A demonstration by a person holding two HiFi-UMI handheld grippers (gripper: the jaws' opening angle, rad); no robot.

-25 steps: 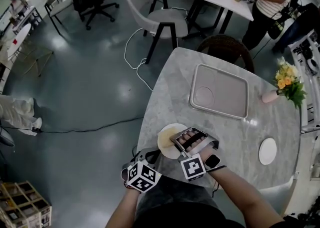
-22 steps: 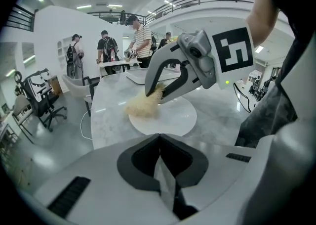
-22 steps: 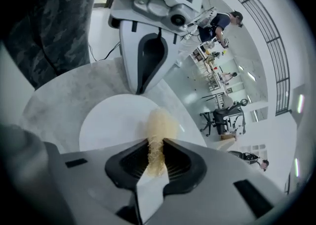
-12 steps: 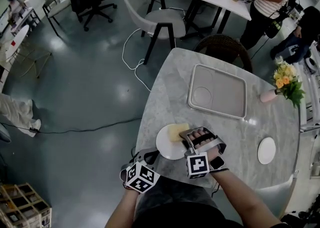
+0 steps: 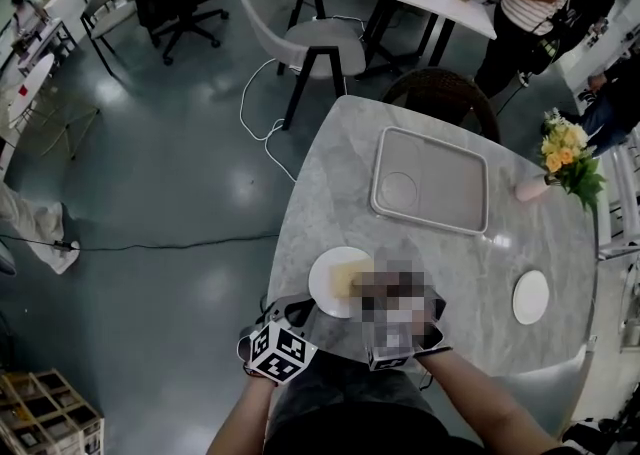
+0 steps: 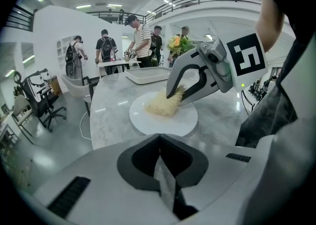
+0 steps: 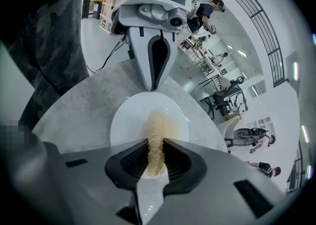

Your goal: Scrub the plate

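Note:
A white plate (image 5: 322, 288) lies on the marble table near its front-left edge. On the plate rests a yellow sponge (image 5: 350, 276), also seen in the right gripper view (image 7: 157, 127) between the jaws. My right gripper (image 7: 155, 146) is shut on the sponge and holds it against the plate (image 7: 126, 120); a mosaic patch hides that gripper in the head view. From the left gripper view, the right gripper (image 6: 177, 95) pins the sponge (image 6: 162, 105) onto the plate (image 6: 148, 122). My left gripper (image 6: 159, 167) is shut, its tips at the plate's near rim.
A grey tray (image 5: 430, 183) lies further back on the table. Near the right edge is a small white saucer (image 5: 531, 296), and a pink vase of flowers (image 5: 562, 165) stands behind it. A dark chair (image 5: 440, 93) stands at the table's far side, with people beyond it.
My right gripper has slid the sponge from the plate's far right part back toward its middle. The left gripper has stayed at the plate's near rim.

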